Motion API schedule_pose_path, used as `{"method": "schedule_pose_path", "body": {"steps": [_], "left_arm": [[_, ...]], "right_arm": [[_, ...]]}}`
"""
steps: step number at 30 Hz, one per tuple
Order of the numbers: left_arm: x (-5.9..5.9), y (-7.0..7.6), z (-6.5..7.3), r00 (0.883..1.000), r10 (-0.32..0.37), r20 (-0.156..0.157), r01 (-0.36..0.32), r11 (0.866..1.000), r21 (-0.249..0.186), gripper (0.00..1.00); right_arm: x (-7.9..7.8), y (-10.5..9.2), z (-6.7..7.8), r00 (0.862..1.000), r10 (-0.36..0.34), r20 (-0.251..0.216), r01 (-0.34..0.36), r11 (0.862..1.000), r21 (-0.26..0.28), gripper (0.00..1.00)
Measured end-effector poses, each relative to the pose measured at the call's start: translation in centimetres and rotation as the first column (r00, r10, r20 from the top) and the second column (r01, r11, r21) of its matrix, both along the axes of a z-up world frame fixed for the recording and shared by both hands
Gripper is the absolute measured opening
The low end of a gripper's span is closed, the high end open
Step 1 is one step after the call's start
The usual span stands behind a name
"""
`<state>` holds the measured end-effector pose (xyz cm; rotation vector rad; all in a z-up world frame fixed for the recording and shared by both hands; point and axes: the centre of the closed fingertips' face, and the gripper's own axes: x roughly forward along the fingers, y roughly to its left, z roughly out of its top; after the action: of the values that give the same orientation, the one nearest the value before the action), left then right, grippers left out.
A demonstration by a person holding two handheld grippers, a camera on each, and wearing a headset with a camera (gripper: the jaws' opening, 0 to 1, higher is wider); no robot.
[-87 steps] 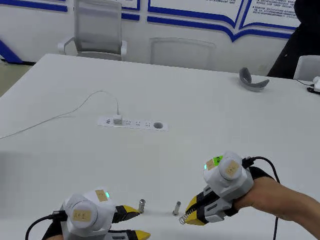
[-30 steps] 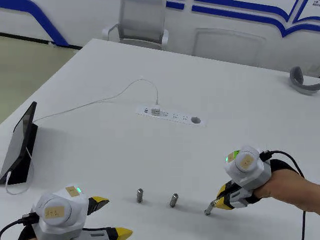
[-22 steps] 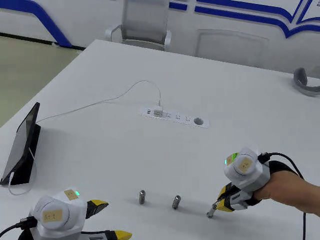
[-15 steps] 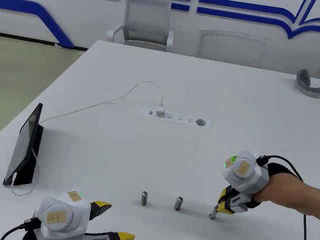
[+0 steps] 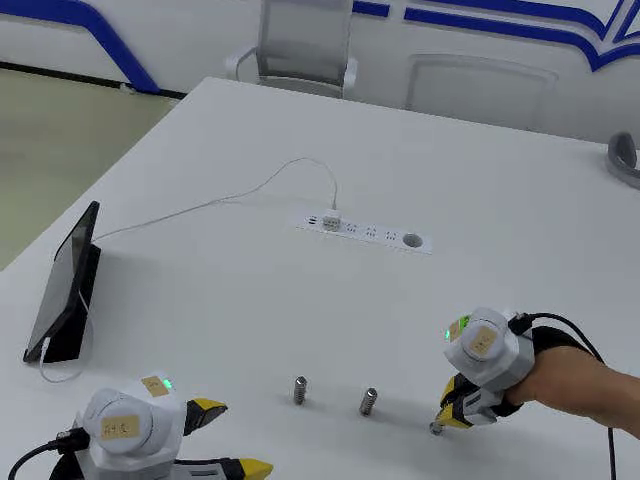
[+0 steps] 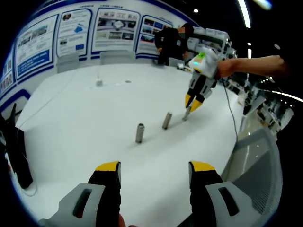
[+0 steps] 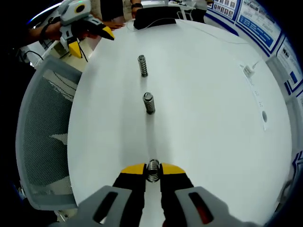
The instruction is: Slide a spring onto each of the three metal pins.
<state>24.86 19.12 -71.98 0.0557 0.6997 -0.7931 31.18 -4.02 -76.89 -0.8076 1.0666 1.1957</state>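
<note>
Head view: right gripper (image 5: 441,421) on the 3rd spring (image 5: 436,428), near the table (image 5: 480,180) edge.
It stands just right of the middle pin (image 5: 368,401) and the left pin (image 5: 299,390), each wearing a spring; the left gripper (image 5: 232,437) hovers well apart, at the near left. Left gripper view: its own jaws are wide apart and hold nothing, aimed at the row of 3. Right gripper view: its jaws are clamped on the 3rd spring (image 7: 153,170), in line with both sprung pins.
</note>
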Motion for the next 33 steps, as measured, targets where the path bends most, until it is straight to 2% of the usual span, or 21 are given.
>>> {"method": "schedule_pose_path", "body": {"steps": [15,22,26,30,33], "left_arm": [[-0.2,0.6,-0.1,1.0,0.023,-0.005,-0.023,1.0,0.0,0.59],[-0.2,0.8,-0.1,1.0,0.029,-0.003,-0.029,1.0,0.0,0.59],[0.0,0.7,0.0,1.0,0.026,0.0,-0.026,1.0,-0.003,0.59],[0.1,0.3,0.2,1.0,0.021,0.002,-0.021,1.0,-0.006,0.59],[0.2,0.0,0.1,1.0,0.014,0.004,-0.013,1.0,-0.008,0.59]], "right_arm": [[-0.1,0.4,-2.1,1.0,0.015,-0.007,-0.015,1.0,-0.018,0.13],[0.0,0.3,-2.2,1.0,0.015,-0.003,-0.015,1.0,-0.019,0.14],[-0.2,0.1,-1.8,1.0,-0.004,0.002,0.004,1.0,-0.008,0.22],[0.0,-0.4,-1.3,0.999,-0.029,0.026,0.029,1.0,0.008,0.29],[0.0,-0.8,-0.9,0.997,-0.073,0.034,0.071,0.997,0.033,0.33]]}}
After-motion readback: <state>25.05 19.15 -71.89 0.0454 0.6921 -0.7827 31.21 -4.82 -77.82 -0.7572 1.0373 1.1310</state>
